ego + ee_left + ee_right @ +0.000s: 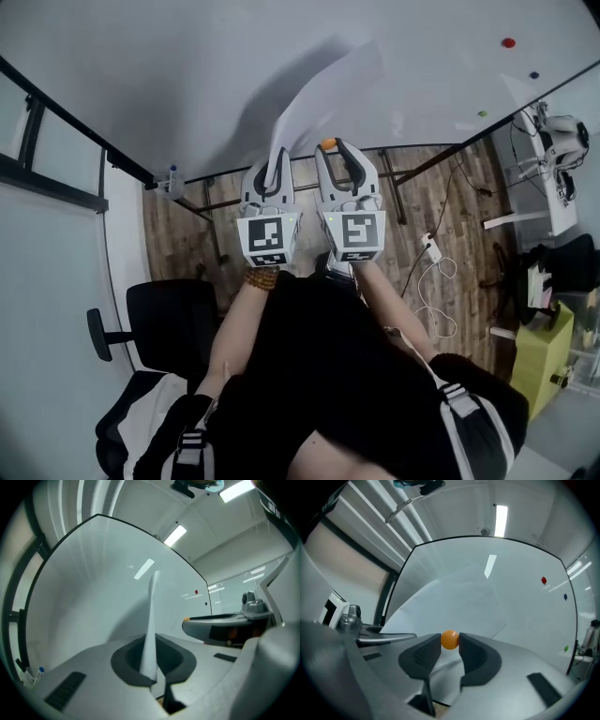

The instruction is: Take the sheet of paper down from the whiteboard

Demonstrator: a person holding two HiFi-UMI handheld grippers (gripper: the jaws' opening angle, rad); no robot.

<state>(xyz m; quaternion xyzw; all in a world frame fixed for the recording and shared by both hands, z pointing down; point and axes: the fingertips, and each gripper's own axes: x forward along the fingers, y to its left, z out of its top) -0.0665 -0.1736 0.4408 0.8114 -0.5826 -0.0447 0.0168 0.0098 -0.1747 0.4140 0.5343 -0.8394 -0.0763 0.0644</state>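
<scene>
The left gripper [278, 157] had its jaws fully closed on the lower edge of the sheet of paper [330, 86], which curved upward in front of the whiteboard [169, 75] and cast a shadow on it. Just beside it, the right gripper [330, 146] pointed at the board with its pads pressed on either side of a small orange round magnet [450, 639] at the sheet's lower part. A red magnet [508, 42] sat well apart, toward the board's far right.

Office chair [155, 314]: standing at left on the wood floor [469, 225].
White cable [433, 281]: lying coiled on the floor.
Green cabinet [542, 354]: standing at right.
</scene>
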